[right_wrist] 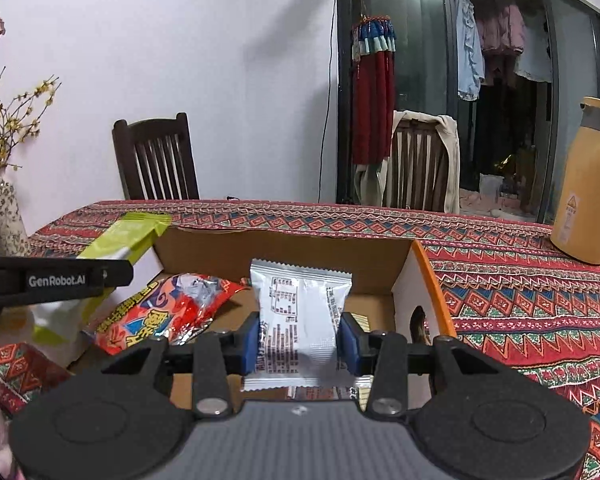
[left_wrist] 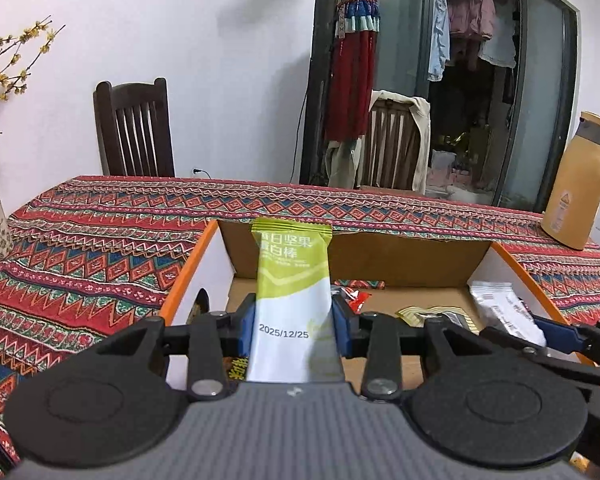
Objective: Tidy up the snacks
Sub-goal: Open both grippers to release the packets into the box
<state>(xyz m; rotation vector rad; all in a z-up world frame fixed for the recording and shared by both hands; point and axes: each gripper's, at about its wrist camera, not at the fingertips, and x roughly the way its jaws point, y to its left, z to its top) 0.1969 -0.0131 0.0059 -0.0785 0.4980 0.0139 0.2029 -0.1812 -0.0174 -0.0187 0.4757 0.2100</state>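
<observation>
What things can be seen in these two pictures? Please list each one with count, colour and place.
green and white snack bar wrapper: 1, green top and white bottom, held upright over the box
silver foil snack packet: 1, silver with dark print, held over the box
red and orange crinkly snack bag: 1, lying inside the box
open cardboard box with orange rim: 1, brown inside, on the table
red patterned tablecloth: 1, covering the table
tan thermos jug: 1, far right on the table
dark wooden chair: 1, behind the table
left tool: 1, black with blue pads, shut on the green wrapper
right tool: 1, black with blue pads, shut on the silver packet
</observation>
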